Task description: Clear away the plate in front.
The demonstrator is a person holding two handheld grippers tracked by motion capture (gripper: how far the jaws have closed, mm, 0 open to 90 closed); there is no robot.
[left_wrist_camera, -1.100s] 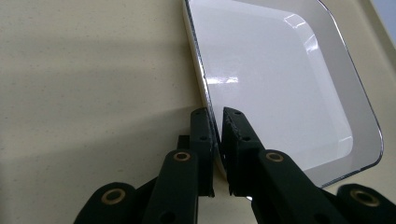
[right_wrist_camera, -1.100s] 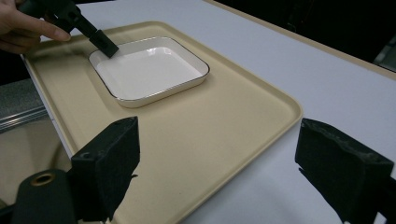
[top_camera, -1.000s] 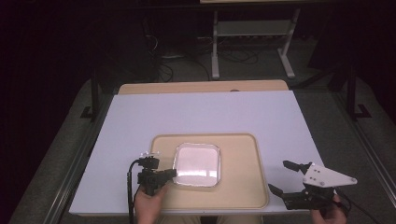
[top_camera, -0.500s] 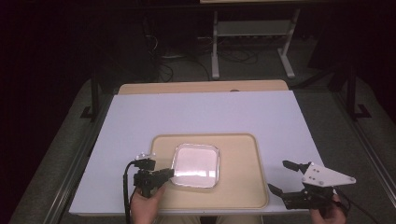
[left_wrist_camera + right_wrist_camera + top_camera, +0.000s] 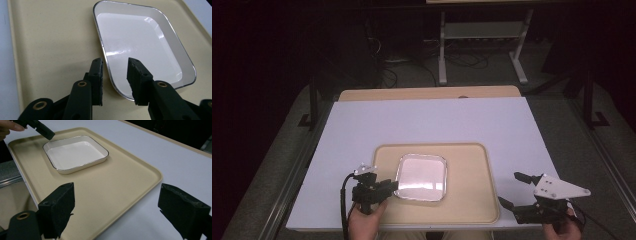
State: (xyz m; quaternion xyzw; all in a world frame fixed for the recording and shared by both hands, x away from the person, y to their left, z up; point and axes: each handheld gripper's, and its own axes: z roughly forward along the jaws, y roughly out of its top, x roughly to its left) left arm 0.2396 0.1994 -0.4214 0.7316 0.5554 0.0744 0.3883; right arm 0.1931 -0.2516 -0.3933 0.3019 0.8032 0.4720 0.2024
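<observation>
In the high view, a square white dish (image 5: 421, 177) with a thin silver rim sits a little left of centre on a beige tray (image 5: 467, 200), which lies at the near edge of a white table (image 5: 432, 122). The left gripper (image 5: 393, 186) comes in from the bottom left, held in the person's left hand (image 5: 364, 220), with its jaw tips at the dish's near left rim. The right gripper (image 5: 514, 190), with its grey three-cornered plate on top, rests off the tray's right edge, well apart from the dish, its jaws spread wide with nothing between them.

In the left gripper view, the left gripper (image 5: 115, 75) straddles the near rim of the dish (image 5: 140, 42): one jaw stands over the tray (image 5: 50, 45) just outside the rim, the other over the dish's white inside. The jaws have just been opening, and a clear gap shows on both sides of the rim, so the pads do not press on it.

In the right gripper view, the right gripper (image 5: 116, 202) holds its two black jaws far apart over the tray's (image 5: 112, 182) near corner and the white table (image 5: 160, 152). The dish (image 5: 75, 153) lies farther off on the tray, with the tip of the left gripper (image 5: 46, 132) at its far corner
</observation>
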